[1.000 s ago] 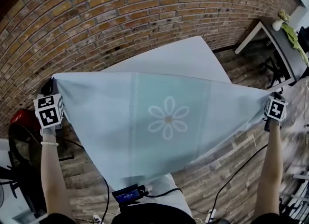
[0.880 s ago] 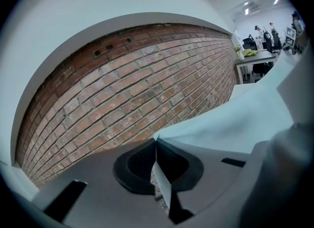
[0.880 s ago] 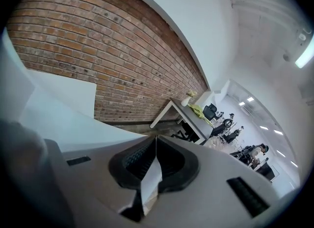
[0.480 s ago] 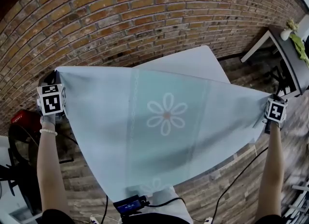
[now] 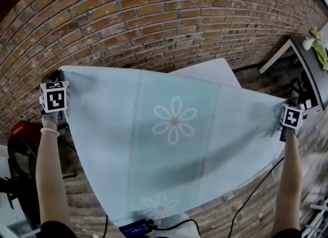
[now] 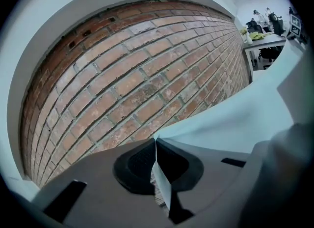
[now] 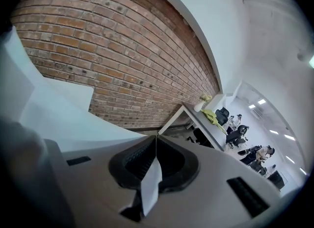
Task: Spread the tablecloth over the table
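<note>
While aloft, tablecloth corners between fingers

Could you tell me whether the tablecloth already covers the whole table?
No, the tablecloth leaves a corner of the white table showing beyond its far edge.

The left gripper has its jaws pressed together on a corner of the cloth. A thin flap of the cloth sticks out between the black pads. From the pinch the pale cloth stretches away to the right. A brick wall fills the background. At far right stands a white table with people beyond it.
</note>
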A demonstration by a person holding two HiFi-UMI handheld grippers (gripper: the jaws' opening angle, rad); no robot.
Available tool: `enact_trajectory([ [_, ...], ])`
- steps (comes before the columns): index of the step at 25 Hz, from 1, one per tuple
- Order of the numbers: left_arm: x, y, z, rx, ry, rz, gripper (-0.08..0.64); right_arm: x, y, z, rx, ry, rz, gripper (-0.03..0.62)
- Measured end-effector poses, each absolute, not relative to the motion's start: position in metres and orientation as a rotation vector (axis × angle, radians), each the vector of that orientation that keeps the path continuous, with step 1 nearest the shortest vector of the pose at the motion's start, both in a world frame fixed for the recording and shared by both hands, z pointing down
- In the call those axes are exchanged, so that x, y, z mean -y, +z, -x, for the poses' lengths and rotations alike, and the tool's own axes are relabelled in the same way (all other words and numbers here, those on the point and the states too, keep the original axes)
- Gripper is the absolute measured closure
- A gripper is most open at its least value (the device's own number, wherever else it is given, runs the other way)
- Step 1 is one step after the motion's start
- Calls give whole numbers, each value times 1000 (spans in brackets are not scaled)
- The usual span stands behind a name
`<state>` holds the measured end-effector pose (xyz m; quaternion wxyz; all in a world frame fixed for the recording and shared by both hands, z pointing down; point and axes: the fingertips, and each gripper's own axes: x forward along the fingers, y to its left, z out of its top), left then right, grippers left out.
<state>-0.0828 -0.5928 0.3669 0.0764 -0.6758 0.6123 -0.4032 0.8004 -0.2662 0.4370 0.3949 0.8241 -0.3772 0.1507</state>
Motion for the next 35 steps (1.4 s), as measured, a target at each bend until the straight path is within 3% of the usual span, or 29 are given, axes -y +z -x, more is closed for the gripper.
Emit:
enact_trajectory([
  [26, 581, 450, 175, -2004, -1448, 1848, 545, 478, 501, -741, 1124, 268, -1844, 557],
  [35, 568, 514, 188, -2029, -1565, 1923, 540, 514, 538, -728, 1144, 278, -1826, 557],
])
